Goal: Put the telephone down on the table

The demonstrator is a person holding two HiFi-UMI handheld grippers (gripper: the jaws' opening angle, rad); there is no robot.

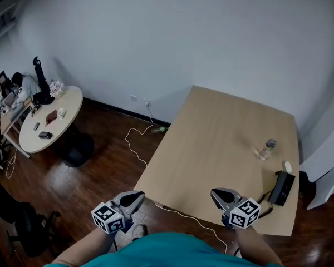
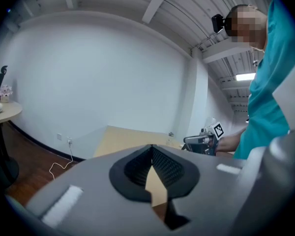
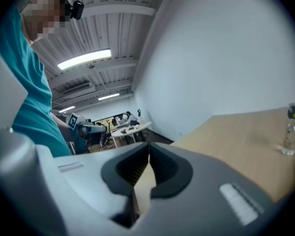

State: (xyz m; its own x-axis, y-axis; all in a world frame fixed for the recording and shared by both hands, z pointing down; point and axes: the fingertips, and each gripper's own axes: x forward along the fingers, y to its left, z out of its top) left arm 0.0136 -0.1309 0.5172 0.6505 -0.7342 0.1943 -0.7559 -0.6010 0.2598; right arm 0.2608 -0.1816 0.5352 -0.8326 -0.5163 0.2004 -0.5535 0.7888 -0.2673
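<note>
Head view: left gripper point(image 1: 138, 196) and right gripper point(image 1: 218, 193) are hovering clenched and empty; a careless reach risks knocking the telephone point(image 1: 282, 188) off the table point(image 1: 222, 132) edge.

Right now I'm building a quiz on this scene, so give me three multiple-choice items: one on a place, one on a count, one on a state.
1. Where is the black rectangular telephone?
A) on the light wooden table, near its right edge
B) on the round white table
C) on the floor

2. How many clear plastic bottles stand on the wooden table?
A) none
B) one
C) three

3. How do the jaws of the right gripper stand?
A) wide open
B) clamped on the telephone
C) shut, empty

Answers:
1 A: the head view shows it lying by that table's right edge.
2 B: one green-capped bottle stands there.
3 C: the right gripper view shows the pads meeting with nothing between them.
</note>
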